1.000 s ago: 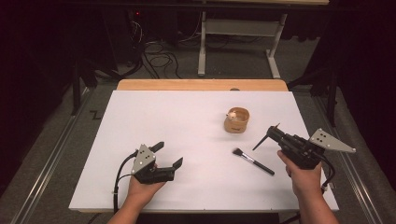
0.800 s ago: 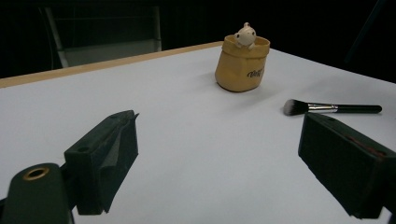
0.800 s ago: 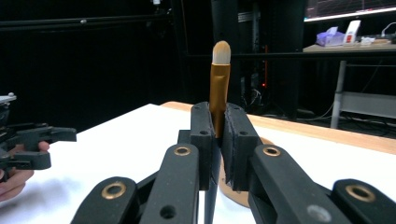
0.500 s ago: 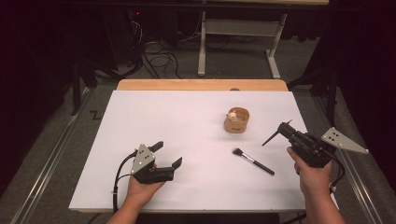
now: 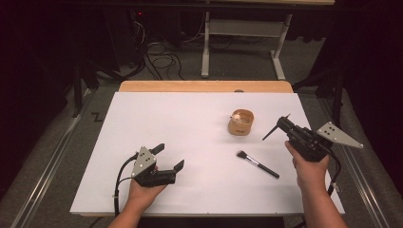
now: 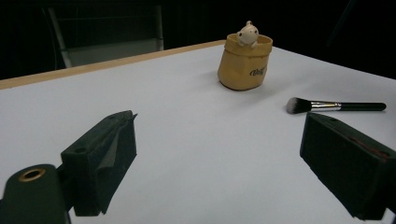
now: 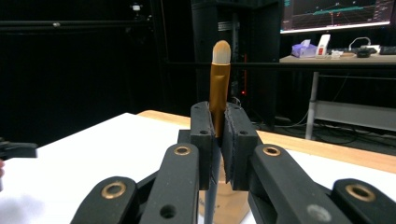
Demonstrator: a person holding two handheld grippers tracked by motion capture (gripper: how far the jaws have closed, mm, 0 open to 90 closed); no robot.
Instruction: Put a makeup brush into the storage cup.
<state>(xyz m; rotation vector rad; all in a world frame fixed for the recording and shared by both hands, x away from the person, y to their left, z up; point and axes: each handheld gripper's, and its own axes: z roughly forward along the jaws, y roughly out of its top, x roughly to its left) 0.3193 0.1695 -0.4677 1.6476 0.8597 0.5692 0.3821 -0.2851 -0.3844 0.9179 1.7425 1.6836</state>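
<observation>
Right tool (image 5: 285, 124): its jaws are pressed together on a slim gold-handled brush (image 7: 218, 88); seen from the right gripper view the brush stands upright between the pads, pale bristle tip on top, grey lower stem running down below them.
Gold-handled brush, from above: it shows as a thin dark rod slanting across the tool's tip, just right of the pot and above the desk.
Left tool (image 5: 167, 157): its jaws stand wide apart with nothing between them (bare white surface shows through the gap in the left gripper view); it rests low at the near left of the desk (image 5: 190, 118).
Pot (image 5: 241, 122): a small tan pot with a pale figure on its rim, standing upright on the right half of the desk.
Black brush (image 5: 258, 164): lies flat on the desk, near the pot on the person's side, bristles pointing left, touched by neither tool.
</observation>
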